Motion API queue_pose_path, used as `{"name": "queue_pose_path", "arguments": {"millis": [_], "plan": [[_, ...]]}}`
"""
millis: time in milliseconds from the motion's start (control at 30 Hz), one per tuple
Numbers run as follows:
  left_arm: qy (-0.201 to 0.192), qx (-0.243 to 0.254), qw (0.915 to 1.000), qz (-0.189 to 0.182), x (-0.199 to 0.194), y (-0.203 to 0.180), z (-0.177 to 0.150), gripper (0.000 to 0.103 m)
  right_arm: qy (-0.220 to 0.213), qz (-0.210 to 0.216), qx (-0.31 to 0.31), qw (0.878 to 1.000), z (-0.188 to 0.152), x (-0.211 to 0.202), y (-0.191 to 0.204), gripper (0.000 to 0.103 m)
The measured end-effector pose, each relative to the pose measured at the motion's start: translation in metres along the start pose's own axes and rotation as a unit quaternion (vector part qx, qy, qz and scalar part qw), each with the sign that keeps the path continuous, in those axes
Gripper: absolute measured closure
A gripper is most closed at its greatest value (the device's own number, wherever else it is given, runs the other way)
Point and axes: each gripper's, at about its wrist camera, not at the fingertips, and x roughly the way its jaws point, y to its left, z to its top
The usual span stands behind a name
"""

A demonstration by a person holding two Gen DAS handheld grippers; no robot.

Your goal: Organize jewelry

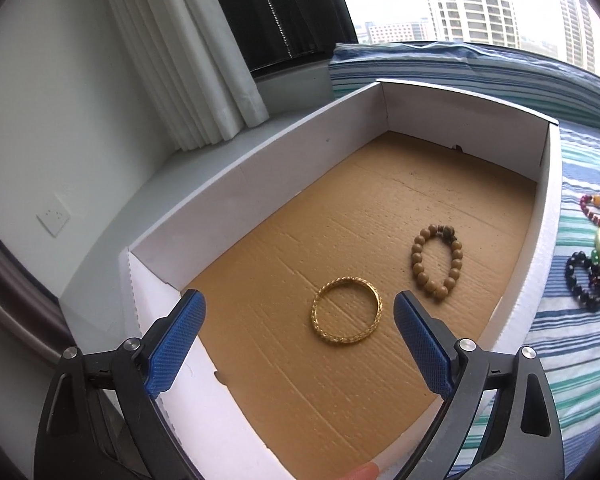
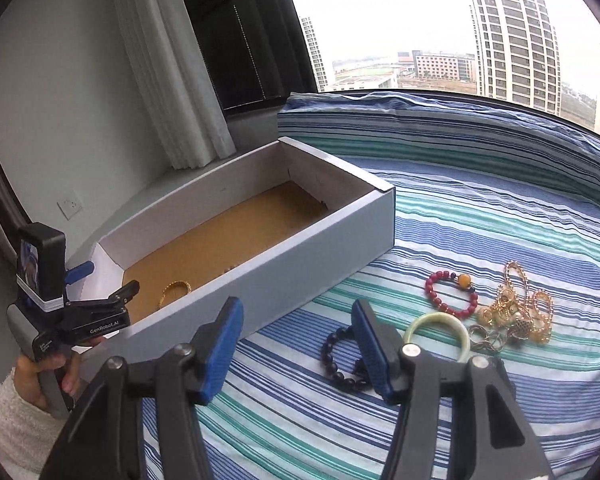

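A white box (image 1: 260,168) with a brown cardboard floor lies on the striped bed. On its floor rest a gold bangle (image 1: 346,310) and a tan wooden bead bracelet (image 1: 437,262). My left gripper (image 1: 298,304) hovers open over the box's near end, with nothing between its blue pads. In the right wrist view my right gripper (image 2: 296,312) is open and empty above the bedspread, beside the box (image 2: 300,248). Just right of it lie a dark bead bracelet (image 2: 336,360), a pale green bangle (image 2: 436,332), a red bead bracelet (image 2: 452,292) and a tangle of gold chains (image 2: 516,308).
The striped bedspread (image 2: 460,216) rises into a folded roll at the back, under a window. A white curtain (image 1: 188,52) and a wall stand left of the box. A hand (image 2: 40,376) in a white sleeve holds the left gripper (image 2: 104,282) at the box's near end.
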Motion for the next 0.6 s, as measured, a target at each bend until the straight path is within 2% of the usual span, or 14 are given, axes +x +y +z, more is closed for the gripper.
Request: {"name": "queue_pose_path", "arguments": {"millis": [67, 167, 200, 300, 400, 500, 600], "plan": [[-0.003, -0.02, 0.9998, -0.004, -0.009, 0.005, -0.001, 0.007, -0.002, -0.012, 0.005, 1.0, -0.009, -0.012, -0.004, 0.045], [-0.03, -0.041, 0.9986, -0.012, -0.034, 0.009, -0.001, 0.006, 0.002, -0.04, 0.009, 0.999, -0.023, -0.029, -0.012, 0.034], [-0.041, -0.042, 0.998, -0.022, -0.045, 0.007, -0.001, 0.006, 0.005, -0.051, 0.009, 0.999, -0.031, -0.037, -0.016, 0.03], [-0.064, -0.03, 0.9954, -0.064, -0.074, -0.006, -0.001, 0.001, 0.017, -0.092, 0.015, 0.996, -0.054, -0.056, -0.028, 0.028], [-0.053, -0.015, 0.9919, -0.115, -0.097, -0.031, -0.012, 0.001, 0.033, -0.131, 0.036, 0.99, -0.082, -0.074, -0.041, 0.028], [-0.018, 0.025, 0.9841, -0.175, -0.11, -0.063, -0.028, 0.001, 0.051, -0.173, 0.07, 0.981, -0.106, -0.09, -0.052, 0.028], [-0.001, 0.065, 0.9745, -0.215, -0.12, -0.093, -0.039, 0.001, 0.052, -0.189, 0.078, 0.977, -0.125, -0.103, -0.055, 0.028]]}}
